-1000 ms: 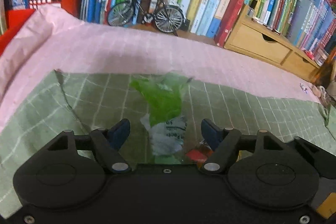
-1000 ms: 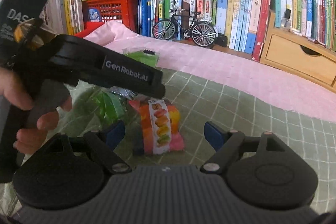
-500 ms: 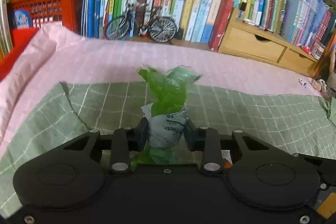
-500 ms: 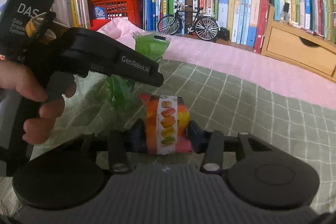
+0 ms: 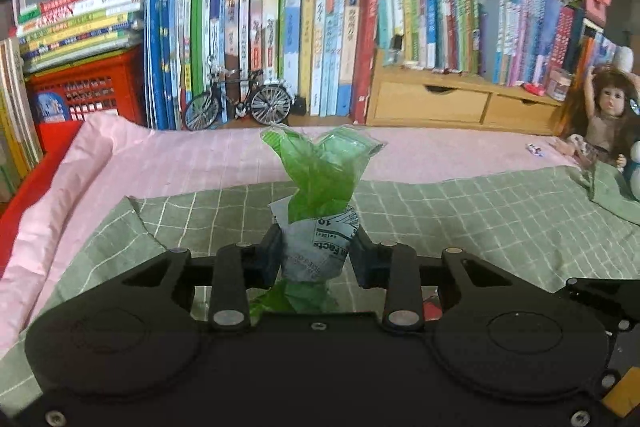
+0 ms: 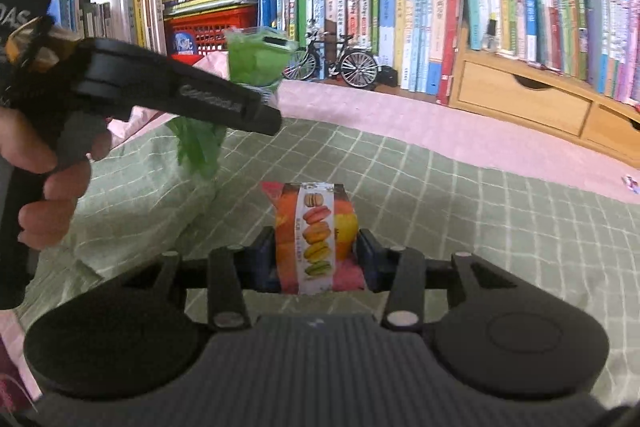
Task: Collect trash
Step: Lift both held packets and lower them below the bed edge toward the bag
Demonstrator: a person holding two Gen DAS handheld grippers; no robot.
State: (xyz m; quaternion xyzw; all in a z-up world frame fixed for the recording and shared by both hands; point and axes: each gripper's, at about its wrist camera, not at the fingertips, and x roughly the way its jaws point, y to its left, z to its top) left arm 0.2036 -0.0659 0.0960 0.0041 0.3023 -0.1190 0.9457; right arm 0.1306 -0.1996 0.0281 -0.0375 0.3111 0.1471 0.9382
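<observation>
My left gripper [image 5: 316, 251] is shut on a crumpled green wrapper [image 5: 320, 171] with a white printed label, held upright above the green checked cloth [image 5: 480, 219]. In the right wrist view the same green wrapper [image 6: 252, 59] sticks up behind the left gripper's black body, which a hand [image 6: 44, 187] holds at the left. My right gripper [image 6: 316, 255] is shut on an orange and pink macaron snack packet [image 6: 314, 231], lifted off the cloth.
A pink sheet [image 5: 200, 155] lies beyond the green cloth. Behind it stand rows of books [image 5: 280, 39], a model bicycle [image 5: 240, 103], a red crate [image 5: 84, 91] and wooden drawers [image 5: 440, 103]. A doll [image 5: 604, 115] sits at the far right. A small wrapper [image 5: 534, 149] lies on the pink sheet.
Both grippers closed from wide open onto their items, the left on the green wrapper and the right on the macaron packet, then lifted them up off the cloth.
</observation>
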